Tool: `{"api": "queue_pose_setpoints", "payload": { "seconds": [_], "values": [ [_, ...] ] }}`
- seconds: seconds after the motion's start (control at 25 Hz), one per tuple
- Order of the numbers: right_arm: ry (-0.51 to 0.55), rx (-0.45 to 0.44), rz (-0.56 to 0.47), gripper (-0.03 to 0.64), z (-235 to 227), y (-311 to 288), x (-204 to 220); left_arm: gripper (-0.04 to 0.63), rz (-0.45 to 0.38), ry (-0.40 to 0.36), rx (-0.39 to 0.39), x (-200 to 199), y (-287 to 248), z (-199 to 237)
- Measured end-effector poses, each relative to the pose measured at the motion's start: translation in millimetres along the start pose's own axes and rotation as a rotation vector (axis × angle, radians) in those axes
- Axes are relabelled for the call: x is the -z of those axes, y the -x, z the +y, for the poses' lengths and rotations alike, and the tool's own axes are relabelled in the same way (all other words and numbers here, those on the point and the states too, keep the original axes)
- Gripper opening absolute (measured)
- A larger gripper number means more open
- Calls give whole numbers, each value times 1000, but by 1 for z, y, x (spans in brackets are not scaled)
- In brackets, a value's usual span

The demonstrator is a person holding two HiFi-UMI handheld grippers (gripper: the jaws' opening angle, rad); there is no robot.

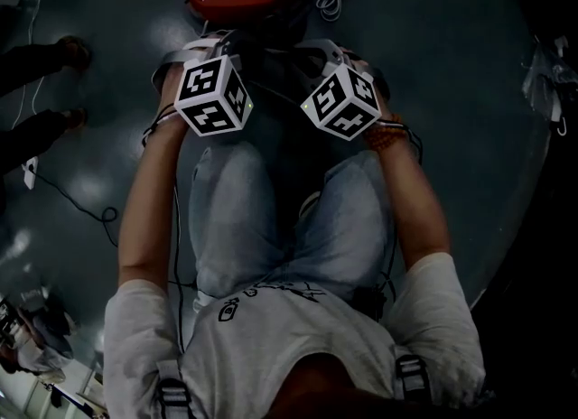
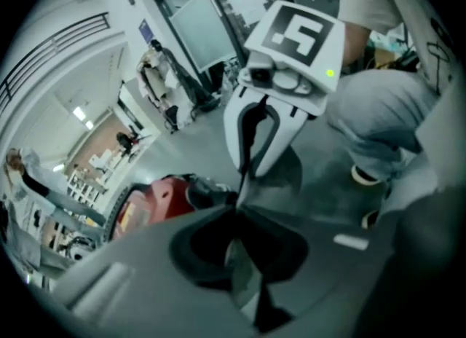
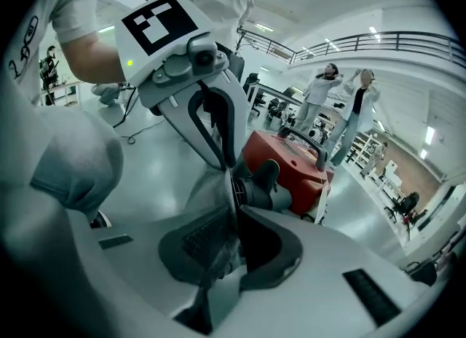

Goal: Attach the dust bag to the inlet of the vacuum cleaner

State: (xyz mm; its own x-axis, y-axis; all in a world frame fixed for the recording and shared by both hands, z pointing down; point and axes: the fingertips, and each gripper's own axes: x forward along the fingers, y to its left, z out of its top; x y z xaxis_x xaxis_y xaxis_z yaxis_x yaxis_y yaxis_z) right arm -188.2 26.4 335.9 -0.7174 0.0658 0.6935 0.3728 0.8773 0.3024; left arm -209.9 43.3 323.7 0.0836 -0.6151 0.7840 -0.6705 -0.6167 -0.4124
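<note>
Glossy grey floor (image 1: 452, 92) carries the red vacuum cleaner (image 3: 291, 158), and just before its dark inlet (image 3: 255, 187) the left gripper (image 2: 237, 213) and right gripper (image 3: 237, 213), jaws nearly closed, pinch opposite edges of the grey dust bag (image 3: 211, 189), seemingly to stretch its mouth for slipping over that inlet.

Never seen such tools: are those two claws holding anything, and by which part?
Both the left gripper and the right gripper pinch the grey dust bag by its fabric edge, close to the inlet of the red vacuum cleaner.
</note>
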Motion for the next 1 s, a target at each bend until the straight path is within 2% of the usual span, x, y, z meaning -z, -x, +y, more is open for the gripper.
{"api": "queue_pose_setpoints", "payload": {
  "seconds": [0.12,0.28,0.4,0.52,0.76,0.92,1.0],
  "values": [
    [-11,17,-6,52,-1,0,2,29,3,-23,-10,-1,0,0],
    [67,16,20,52,-3,-7,-8,29,-29,68,-32,9,4,0],
    [74,3,19,52,-2,-6,-9,29,-36,87,-28,10,4,0],
    [26,-11,-3,52,-1,-3,-7,43,-49,101,-16,7,4,-2],
    [-76,-55,-62,66,6,5,-7,71,-138,234,-28,5,11,-8],
    [-155,-21,-122,86,3,19,-11,71,-198,325,-94,2,28,1],
    [-215,2,-174,86,-1,28,-18,31,-239,383,-144,-3,38,8]
  ]
}}
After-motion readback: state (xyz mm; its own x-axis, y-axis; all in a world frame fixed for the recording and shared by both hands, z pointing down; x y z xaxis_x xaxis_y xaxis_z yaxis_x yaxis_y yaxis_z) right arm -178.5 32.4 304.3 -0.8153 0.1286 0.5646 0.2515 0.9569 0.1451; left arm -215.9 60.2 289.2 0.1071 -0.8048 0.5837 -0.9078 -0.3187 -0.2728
